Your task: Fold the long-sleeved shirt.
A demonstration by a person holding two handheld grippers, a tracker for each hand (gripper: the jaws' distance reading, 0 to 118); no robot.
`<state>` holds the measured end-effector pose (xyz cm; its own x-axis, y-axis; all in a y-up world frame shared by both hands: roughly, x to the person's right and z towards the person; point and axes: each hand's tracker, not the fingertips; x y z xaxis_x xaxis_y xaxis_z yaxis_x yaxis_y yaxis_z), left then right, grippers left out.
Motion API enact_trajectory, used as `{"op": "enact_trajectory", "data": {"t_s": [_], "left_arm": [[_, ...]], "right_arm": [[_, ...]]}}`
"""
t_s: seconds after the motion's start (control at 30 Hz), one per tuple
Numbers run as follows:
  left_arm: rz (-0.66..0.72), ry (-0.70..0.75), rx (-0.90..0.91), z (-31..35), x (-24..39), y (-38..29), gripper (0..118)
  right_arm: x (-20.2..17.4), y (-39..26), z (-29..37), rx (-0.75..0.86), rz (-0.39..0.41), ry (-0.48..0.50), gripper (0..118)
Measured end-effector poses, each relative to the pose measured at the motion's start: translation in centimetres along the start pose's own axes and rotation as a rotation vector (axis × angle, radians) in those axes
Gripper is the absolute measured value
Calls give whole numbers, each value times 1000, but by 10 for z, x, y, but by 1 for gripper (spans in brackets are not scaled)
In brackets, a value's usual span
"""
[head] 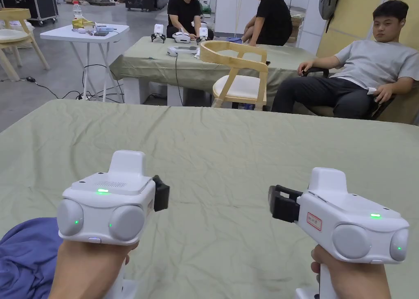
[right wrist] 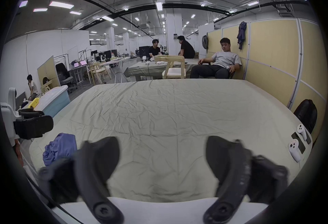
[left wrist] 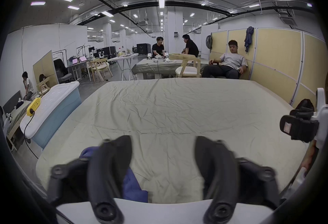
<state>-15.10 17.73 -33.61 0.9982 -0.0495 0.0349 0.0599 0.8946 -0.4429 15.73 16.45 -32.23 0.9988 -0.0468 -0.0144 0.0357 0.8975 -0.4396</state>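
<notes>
At the table's near left corner the shirt [right wrist: 59, 148] lies in a crumpled blue heap on the green sheet [head: 229, 148]. Just above it, the left gripper [left wrist: 163, 153] hovers with its jaws spread wide and nothing between them; in its own view the left jaw covers part of the heap. Well to the right, the right gripper [right wrist: 162, 155] hangs over bare sheet, jaws likewise wide apart and empty. Both point across the table, each held in a hand [head: 88, 271] at the near edge. Nothing lies between the grippers and the shirt. Two white controllers [right wrist: 295, 148] and a dark flat item rest on the table's right edge, far from the shirt. Off the left side stands a blue bin [left wrist: 53, 107] with a white lid and a yellow power strip [left wrist: 34, 109] on it. Beyond the far edge are a wooden chair [head: 239, 76], a seated person [head: 360, 78] and another covered table [head: 155, 62] with two more people.
</notes>
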Motion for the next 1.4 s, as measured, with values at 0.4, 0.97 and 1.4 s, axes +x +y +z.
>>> {"op": "enact_trajectory", "data": {"t_s": [0.4, 0.97, 1.4], "left_arm": [[15, -21, 21, 14, -3, 4, 0], [163, 265, 5, 96, -182, -21, 0], [18, -42, -664, -71, -209, -36, 40]], "right_arm": [[-13, 5, 6, 49, -9, 50, 2], [-243, 11, 0, 43, 146, 517, 2], [-215, -15, -38, -56, 160, 450, 2]]}}
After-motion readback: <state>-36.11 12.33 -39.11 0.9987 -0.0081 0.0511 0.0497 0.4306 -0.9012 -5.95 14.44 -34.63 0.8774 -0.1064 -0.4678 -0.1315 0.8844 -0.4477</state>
